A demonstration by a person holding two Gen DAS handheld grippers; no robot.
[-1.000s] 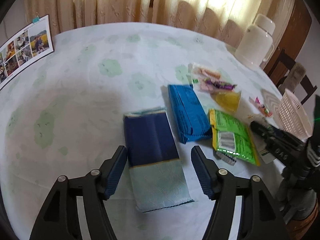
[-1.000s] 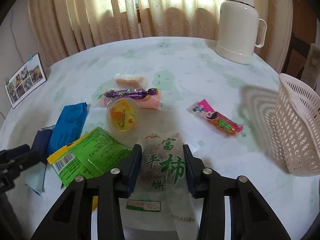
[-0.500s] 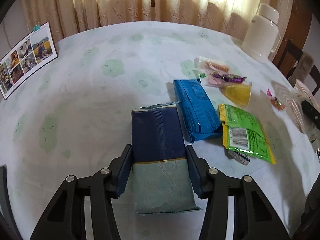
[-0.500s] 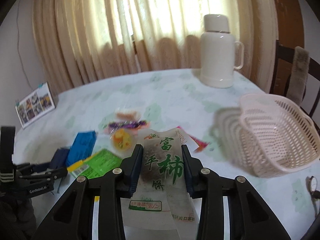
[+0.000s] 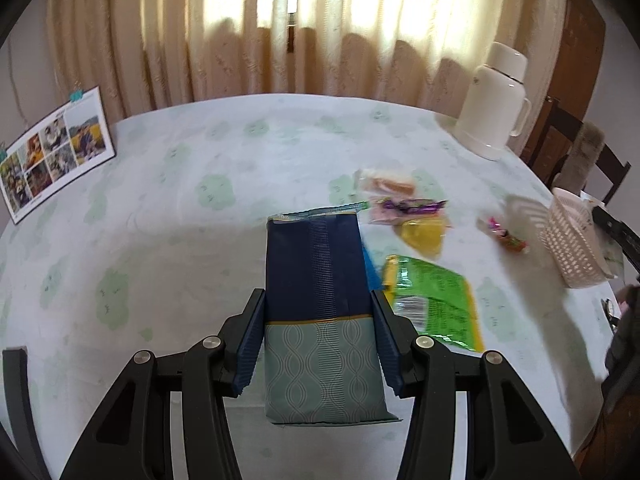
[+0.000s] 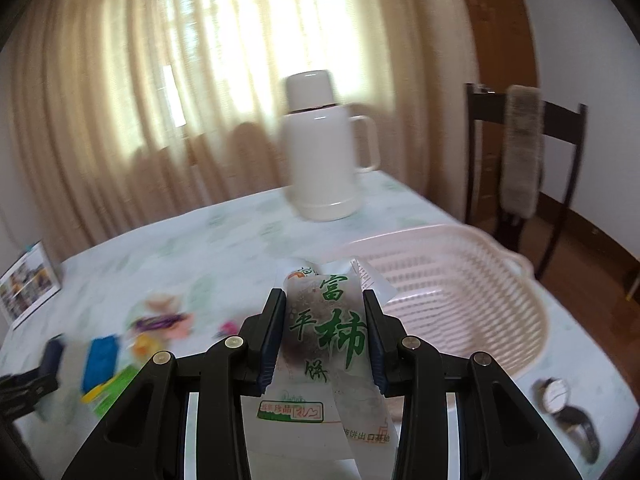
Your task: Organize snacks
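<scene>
My left gripper [image 5: 318, 334] is shut on a navy and grey-green snack pack [image 5: 320, 296] and holds it lifted above the table. My right gripper [image 6: 324, 334] is shut on a white persimmon-cake bag [image 6: 328, 344] with green characters, held in the air just in front of the pink plastic basket [image 6: 460, 300]. The basket also shows at the right in the left wrist view [image 5: 572, 248]. On the table lie a green packet [image 5: 434, 304], a yellow jelly cup [image 5: 424, 234], a purple candy [image 5: 408, 206], a pink wrapped snack [image 5: 506, 236] and a blue pack [image 6: 100, 360].
A white thermos [image 6: 324, 148] stands at the back of the round table [image 5: 180, 208]. A photo calendar [image 5: 52, 152] leans at the left. A dark chair [image 6: 524, 152] stands behind the basket. A wristwatch [image 6: 560, 400] lies near the basket's front.
My left gripper closed on the navy pack and lifted it off the table. My right gripper rose and swung right with the white bag, up to the basket.
</scene>
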